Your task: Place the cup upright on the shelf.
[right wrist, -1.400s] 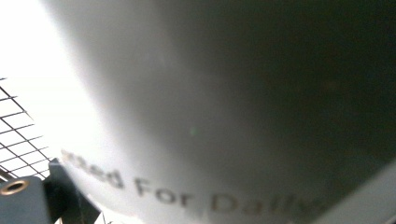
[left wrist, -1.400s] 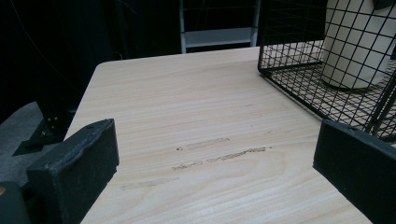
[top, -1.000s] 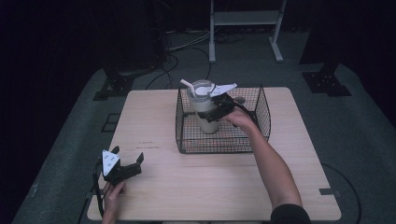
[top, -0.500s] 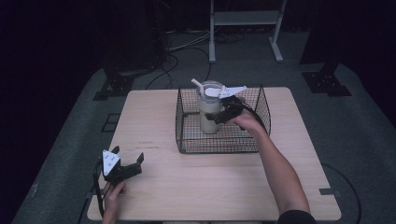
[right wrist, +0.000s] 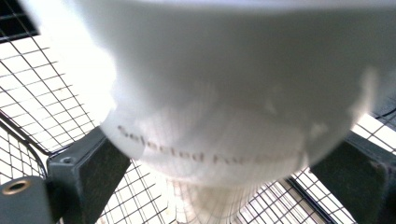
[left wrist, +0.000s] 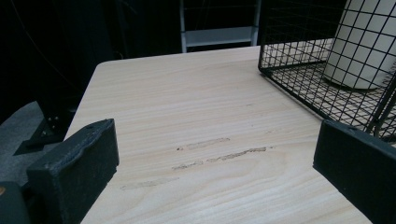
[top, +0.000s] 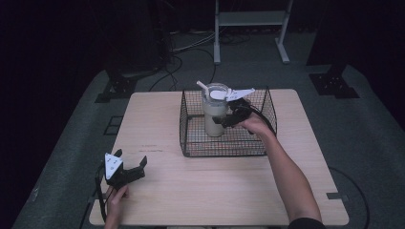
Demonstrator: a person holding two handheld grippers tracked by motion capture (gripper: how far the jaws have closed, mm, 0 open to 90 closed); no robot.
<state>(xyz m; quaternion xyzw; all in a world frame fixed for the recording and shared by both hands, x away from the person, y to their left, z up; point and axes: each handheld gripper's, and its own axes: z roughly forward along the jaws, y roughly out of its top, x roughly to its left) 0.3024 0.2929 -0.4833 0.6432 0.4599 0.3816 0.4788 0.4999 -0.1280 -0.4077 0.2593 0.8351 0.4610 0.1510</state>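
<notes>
— Where is the cup (top: 216, 114)?

— Standing upright in the wire basket (top: 191, 136) on the table (top: 215, 181). The right gripper (top: 228, 117) has its fingers (right wrist: 88, 172) closed against the cup's sides.

— And the other one?

— The left gripper (top: 128, 171) rests near the table's front corner, fingers wide apart, holding nothing.

— How should the step go, judging from this?

— Probably a straight, level move, so the cup clears the basket's rim without tipping.

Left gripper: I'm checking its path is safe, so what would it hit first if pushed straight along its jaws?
Judging from its own view, the left gripper has bare table ahead, then probably the near corner of the wire basket at the right; depth is uncertain.
</notes>
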